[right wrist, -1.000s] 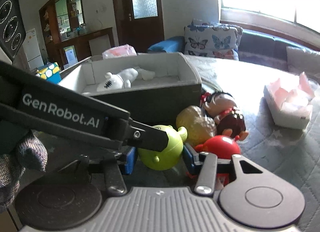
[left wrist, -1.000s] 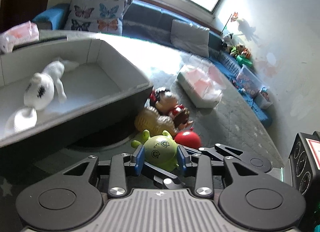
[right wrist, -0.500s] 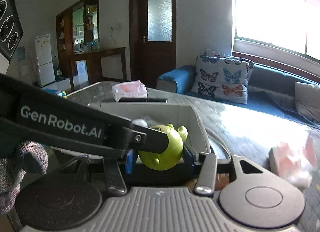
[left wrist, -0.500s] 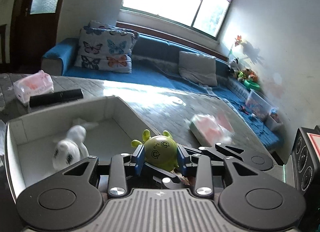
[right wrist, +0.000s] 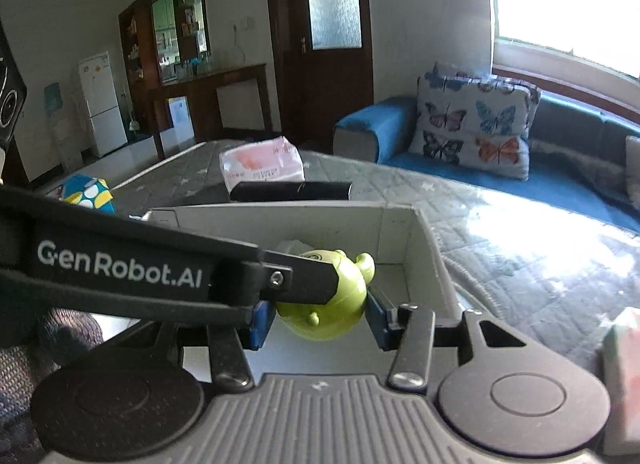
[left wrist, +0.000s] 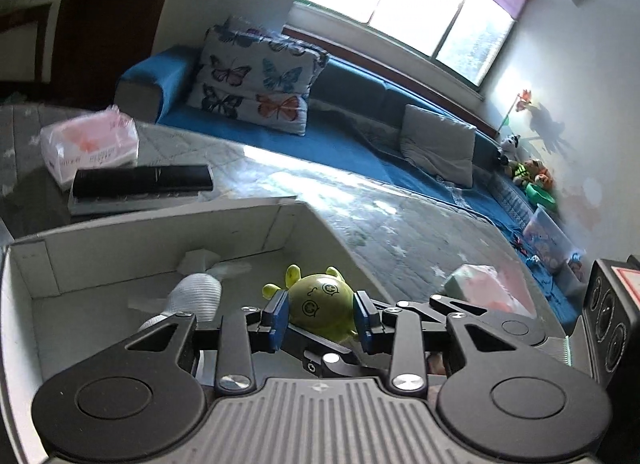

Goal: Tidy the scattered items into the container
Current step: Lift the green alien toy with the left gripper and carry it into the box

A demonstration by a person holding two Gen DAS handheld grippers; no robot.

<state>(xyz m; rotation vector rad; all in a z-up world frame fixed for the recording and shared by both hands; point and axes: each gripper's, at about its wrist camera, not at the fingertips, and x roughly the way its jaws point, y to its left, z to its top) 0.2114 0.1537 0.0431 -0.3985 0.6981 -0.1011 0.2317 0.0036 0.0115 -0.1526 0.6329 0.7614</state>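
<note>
One grey-quilted worktop point(left wrist: 420, 223) carries everything. One open white box point(left wrist: 160, 232) sits on it, long axis running away from the left camera, far wall near one black remote point(left wrist: 142, 179). Two pink tissue packs: one point(left wrist: 90, 145) past the remote toward the worktop's far edge, one point(left wrist: 486, 288) right of the box. One white plush point(left wrist: 198, 296) lies inside the box by the far wall. One green round toy point(left wrist: 322, 310), antennae pointing up toward the far wall, printed face toward the left camera, hangs above the box interior. Left claw point(left wrist: 321, 318) pinches it, blue pads on both sides, reaching level over the near rim. Right claw point(right wrist: 318, 318) sits spread, pads flanking the same toy point(right wrist: 324, 304) from the other side; contact unclear, left claw's arm crossing in front.
</note>
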